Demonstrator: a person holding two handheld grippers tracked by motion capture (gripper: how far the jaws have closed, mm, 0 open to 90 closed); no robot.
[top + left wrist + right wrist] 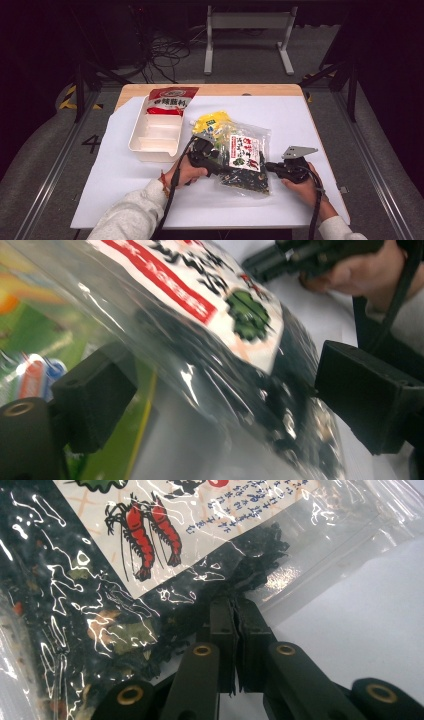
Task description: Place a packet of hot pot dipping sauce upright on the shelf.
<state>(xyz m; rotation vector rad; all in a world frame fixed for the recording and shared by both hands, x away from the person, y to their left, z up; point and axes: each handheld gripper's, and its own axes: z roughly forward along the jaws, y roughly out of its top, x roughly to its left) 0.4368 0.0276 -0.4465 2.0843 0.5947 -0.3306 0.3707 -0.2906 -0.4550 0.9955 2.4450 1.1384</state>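
A clear bag of dark dried seaweed point(245, 157) with a white label and red shrimp print lies at the middle of the white sheet. My right gripper point(268, 165) comes in from the right and is shut on the bag's clear edge point(260, 587), its two pads point(222, 617) pressed together on the film. My left gripper point(216, 161) is at the bag's left side. In the left gripper view its jaws stand wide apart with the bag point(225, 315) lying between them; the left pad point(95, 395) shows through the film, the right pad point(370, 395) is beside the bag's edge.
A yellow-green packet point(212, 124) lies partly under the seaweed bag's far left corner. A white divided tray point(155, 135) stands at the left, with a red and white packet point(171, 100) leaning in its far end. The white sheet point(125, 190) covers a wooden table.
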